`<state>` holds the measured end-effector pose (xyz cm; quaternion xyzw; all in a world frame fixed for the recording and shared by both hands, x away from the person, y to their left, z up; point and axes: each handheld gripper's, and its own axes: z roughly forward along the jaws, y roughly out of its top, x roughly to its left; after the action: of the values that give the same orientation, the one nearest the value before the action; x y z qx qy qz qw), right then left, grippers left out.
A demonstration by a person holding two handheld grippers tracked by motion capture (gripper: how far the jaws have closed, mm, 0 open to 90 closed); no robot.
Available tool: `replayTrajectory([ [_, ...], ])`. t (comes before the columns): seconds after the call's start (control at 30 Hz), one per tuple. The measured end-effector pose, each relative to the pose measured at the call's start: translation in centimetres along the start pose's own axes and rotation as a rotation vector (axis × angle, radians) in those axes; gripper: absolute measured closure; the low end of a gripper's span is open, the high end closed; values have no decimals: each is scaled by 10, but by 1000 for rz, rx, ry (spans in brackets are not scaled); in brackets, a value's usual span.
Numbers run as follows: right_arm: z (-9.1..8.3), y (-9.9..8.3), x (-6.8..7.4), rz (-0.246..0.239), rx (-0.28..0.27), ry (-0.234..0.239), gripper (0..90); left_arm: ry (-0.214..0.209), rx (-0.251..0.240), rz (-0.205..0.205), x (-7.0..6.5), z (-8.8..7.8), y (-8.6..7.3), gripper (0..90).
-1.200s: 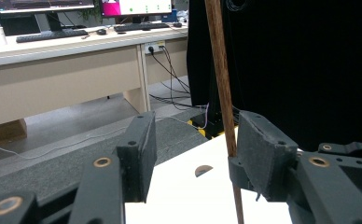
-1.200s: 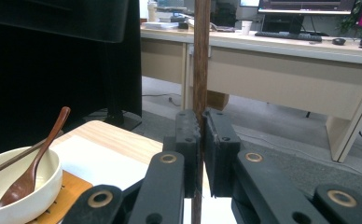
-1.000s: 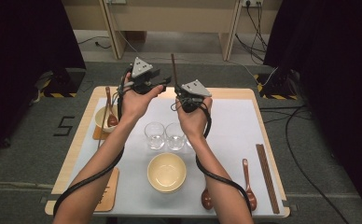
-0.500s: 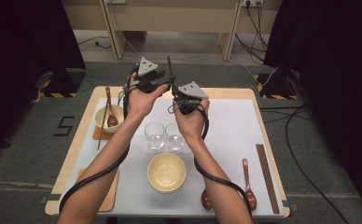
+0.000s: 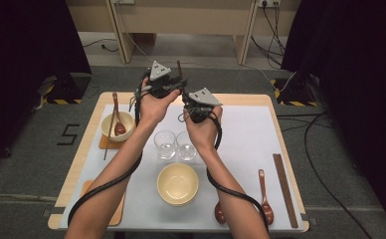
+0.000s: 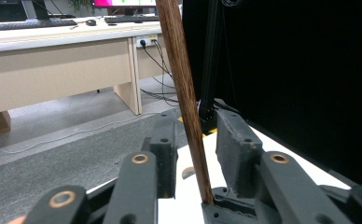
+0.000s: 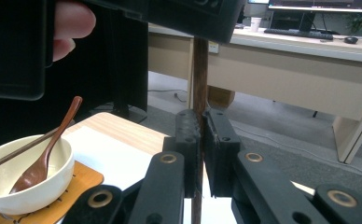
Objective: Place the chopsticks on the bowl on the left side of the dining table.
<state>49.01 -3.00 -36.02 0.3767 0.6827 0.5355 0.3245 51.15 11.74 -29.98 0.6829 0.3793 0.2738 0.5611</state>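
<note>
1. Right tool point(image 7: 201, 140): jaws clamped tight on a brown chopstick point(image 7: 199, 74), pads pressed against it on both sides. The stick runs upright through the pads and up out of them.
2. Left tool point(image 6: 195, 140): jaws have just been closing, partly closed now. The chopstick point(image 6: 184, 93) stands between them; a gap shows on each side of it, so the pads do not grip it. Its lower end sits against the tool body at the base of the jaws.
3. High view: both tools are held up above the far edge of the tabletop point(image 5: 241, 99), left tool point(image 5: 163, 84) just beyond and left of the right tool point(image 5: 198, 107), close together. The chopstick point(image 5: 179, 67) pokes up between them.
4. A thumb and the left tool's body fill the top left of the right tool's view.
5. Tabletop, left: white bowl point(image 5: 116, 124) on a wooden coaster, holding a brown spoon point(image 5: 117, 119) and a second chopstick leaning over its rim.
6. Centre: two clear glasses point(image 5: 175, 144) side by side, touching or nearly so. A yellow bowl point(image 5: 178, 183) sits nearer the person.
7. Right: two brown spoons point(image 5: 263, 194) and a dark strip point(image 5: 284, 189) along the edge.
</note>
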Motion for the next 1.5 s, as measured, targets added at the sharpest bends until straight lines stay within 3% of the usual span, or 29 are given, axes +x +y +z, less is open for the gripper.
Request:
replayTrajectory([
  [0.33, 0, 1, 0, -3, -2, -4, 848, -29, -26, -61, 2, -2, -1, 820],
  [0.77, -2, 1, -4, 2, 10, -7, 707, 14, -41, -48, 4, -2, 1, 828],
  [1.4, -11, -9, -19, 45, 40, 27, 631, 46, -57, -37, 11, -11, 4, 829],
  [1.5, -12, -10, -22, 24, 37, 14, 623, 52, -57, -36, 13, -15, 4, 829],
])
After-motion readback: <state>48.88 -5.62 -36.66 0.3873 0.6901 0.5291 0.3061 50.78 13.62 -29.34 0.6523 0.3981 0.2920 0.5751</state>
